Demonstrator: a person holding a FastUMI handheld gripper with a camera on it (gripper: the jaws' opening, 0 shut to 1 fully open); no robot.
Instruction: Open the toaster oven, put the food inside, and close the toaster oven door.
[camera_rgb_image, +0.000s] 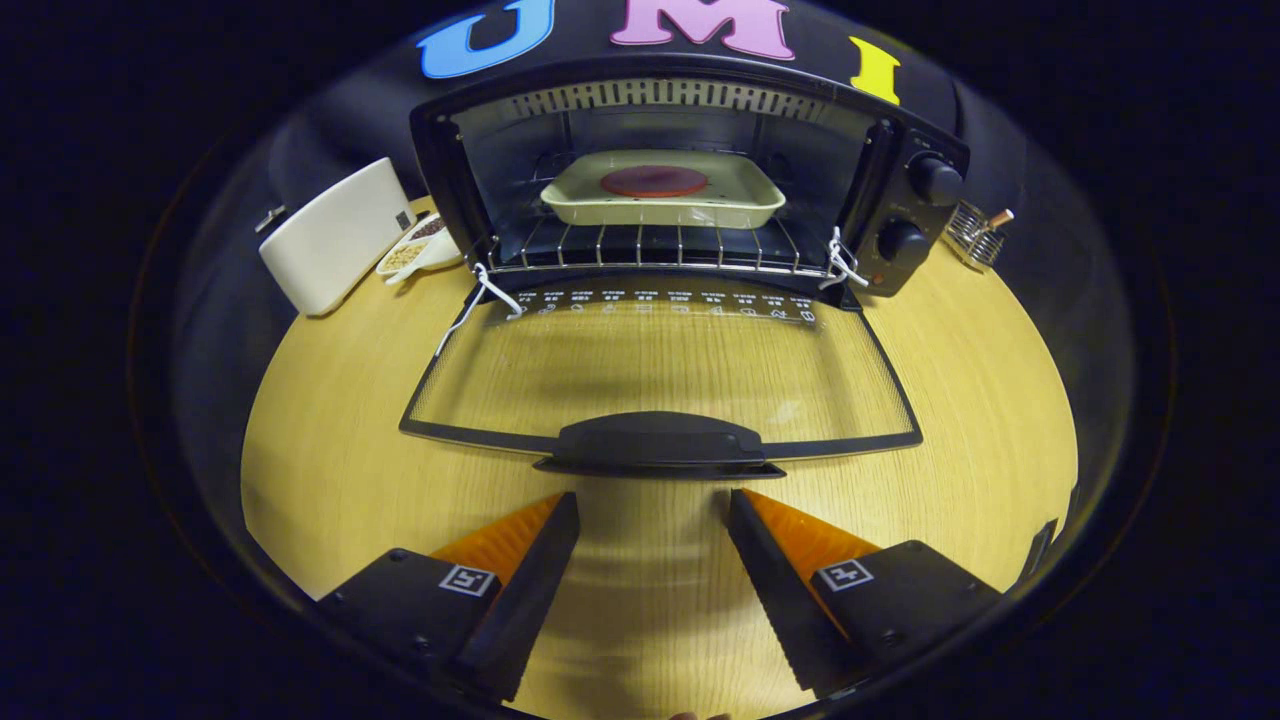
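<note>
A black toaster oven (905, 215) stands at the back of the wooden table with its glass door (660, 370) folded flat toward me. On the wire rack (650, 250) inside rests a cream baking tray (740, 205) that holds a round reddish piece of food (654, 181). The door's black handle (655, 445) lies just ahead of my fingertips. My gripper (652, 505) is open above the table, and nothing is between its fingers.
A white box-like appliance (335, 235) stands left of the oven, with a small dish of grains (412, 252) beside it. A small wire holder (975, 238) sits to the oven's right. Bare tabletop (330, 450) flanks the lowered door on both sides.
</note>
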